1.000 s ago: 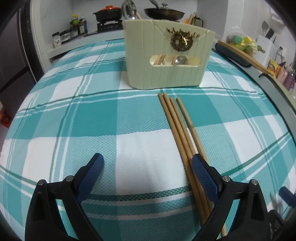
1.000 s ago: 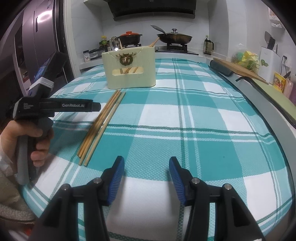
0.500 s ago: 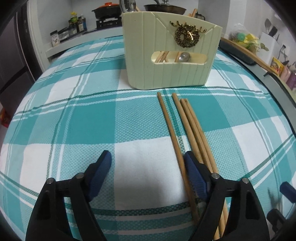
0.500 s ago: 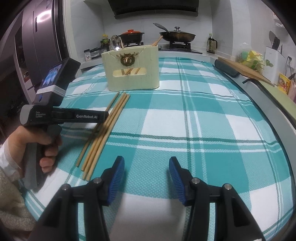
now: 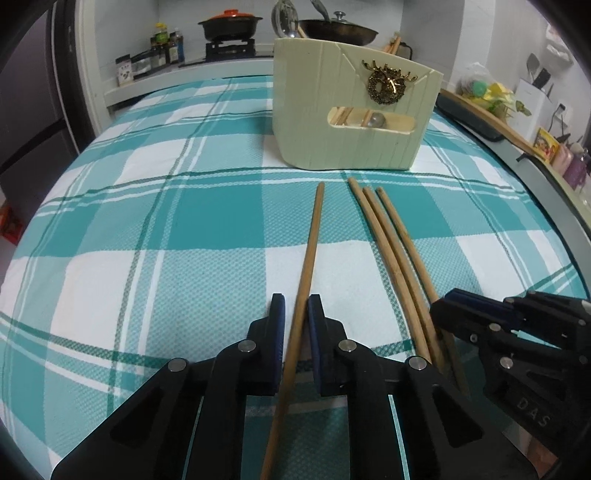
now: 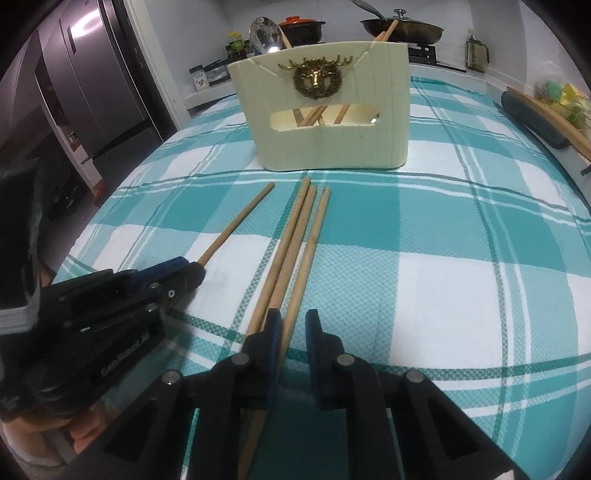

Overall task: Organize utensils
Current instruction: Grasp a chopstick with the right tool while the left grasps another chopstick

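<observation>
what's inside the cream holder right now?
Through the cream holder's front slot: several wooden chopsticks leaning inside. A ladle sticks out the top. The walls hide the holder's bottom and any dividers.

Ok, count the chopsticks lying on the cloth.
4. One lies apart, between the left gripper fingers. Three lie bunched beside it, their near ends at the right gripper. More stand in the holder, partly hidden.

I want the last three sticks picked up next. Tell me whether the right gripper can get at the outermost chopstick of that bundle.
Probably yes. The right gripper already straddles the outermost chopstick, jaws narrowly apart around it. The neighbouring chopsticks lie close against one finger, so it might catch them too.
</observation>
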A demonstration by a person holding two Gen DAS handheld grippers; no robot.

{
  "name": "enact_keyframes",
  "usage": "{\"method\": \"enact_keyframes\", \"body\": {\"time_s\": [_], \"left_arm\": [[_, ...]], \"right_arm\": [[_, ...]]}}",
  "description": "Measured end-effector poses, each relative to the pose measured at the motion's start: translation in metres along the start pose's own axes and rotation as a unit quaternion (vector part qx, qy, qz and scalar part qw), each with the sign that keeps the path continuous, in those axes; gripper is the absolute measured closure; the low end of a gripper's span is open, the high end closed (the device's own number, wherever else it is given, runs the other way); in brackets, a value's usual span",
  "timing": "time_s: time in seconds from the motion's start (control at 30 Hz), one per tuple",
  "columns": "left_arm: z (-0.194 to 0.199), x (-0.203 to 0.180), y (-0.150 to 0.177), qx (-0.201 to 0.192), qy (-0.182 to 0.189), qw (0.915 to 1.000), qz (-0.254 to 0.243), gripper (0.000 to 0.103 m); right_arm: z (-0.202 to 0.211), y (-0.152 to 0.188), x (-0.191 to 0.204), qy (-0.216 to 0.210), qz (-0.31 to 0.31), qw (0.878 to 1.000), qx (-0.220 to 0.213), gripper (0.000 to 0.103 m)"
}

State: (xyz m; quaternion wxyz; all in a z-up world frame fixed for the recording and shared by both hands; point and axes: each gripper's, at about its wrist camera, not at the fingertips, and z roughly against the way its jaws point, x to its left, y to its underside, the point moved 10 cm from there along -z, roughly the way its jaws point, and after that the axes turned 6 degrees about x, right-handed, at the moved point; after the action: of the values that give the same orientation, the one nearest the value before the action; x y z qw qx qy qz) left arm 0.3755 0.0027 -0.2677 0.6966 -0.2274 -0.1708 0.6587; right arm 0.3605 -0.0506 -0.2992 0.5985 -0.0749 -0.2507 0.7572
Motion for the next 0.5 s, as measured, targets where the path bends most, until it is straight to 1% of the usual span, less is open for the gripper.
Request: {"method": "enact_keyframes", "body": {"time_s": [0.13, 0.2, 0.23, 0.3, 0.37, 0.4, 0.47, 0.5], "left_arm": [[0.005, -0.001, 0.007, -0.002, -0.01, 1.0, 0.001, 0.091], [0.006, 0.003, 0.009, -0.001, -0.014, 0.9999, 0.007, 0.095], [0.007, 0.007, 0.01, -0.001, -0.015, 0.9998, 0.016, 0.095], [0.01, 0.016, 0.014, 0.0, -0.01, 0.9994, 0.034, 0.095], [0.015, 0.025, 0.02, 0.0, -0.01, 0.9991, 0.042, 0.095], [0.017, 0.028, 0.023, 0.0, -0.011, 0.999, 0.043, 0.095], [0.023, 0.032, 0.031, 0.001, -0.015, 0.9991, 0.04, 0.095], [0.026, 0.033, 0.035, 0.0, -0.018, 0.9991, 0.039, 0.092]], "right_arm": [[-0.002, 0.001, 0.007, 0.052, 0.023, 0.998, 0.012, 0.091], [-0.002, 0.001, 0.008, 0.078, 0.046, 0.996, 0.015, 0.092], [-0.001, 0.001, 0.004, 0.088, 0.037, 0.995, 0.015, 0.097], [0.006, 0.003, -0.016, 0.116, 0.006, 0.993, 0.009, 0.097], [0.015, 0.01, -0.036, 0.117, -0.027, 0.993, 0.003, 0.097], [0.02, 0.015, -0.043, 0.119, -0.035, 0.992, 0.002, 0.097], [0.03, 0.027, -0.057, 0.138, -0.036, 0.99, 0.002, 0.097], [0.035, 0.033, -0.062, 0.144, -0.036, 0.989, 0.003, 0.097]]}}
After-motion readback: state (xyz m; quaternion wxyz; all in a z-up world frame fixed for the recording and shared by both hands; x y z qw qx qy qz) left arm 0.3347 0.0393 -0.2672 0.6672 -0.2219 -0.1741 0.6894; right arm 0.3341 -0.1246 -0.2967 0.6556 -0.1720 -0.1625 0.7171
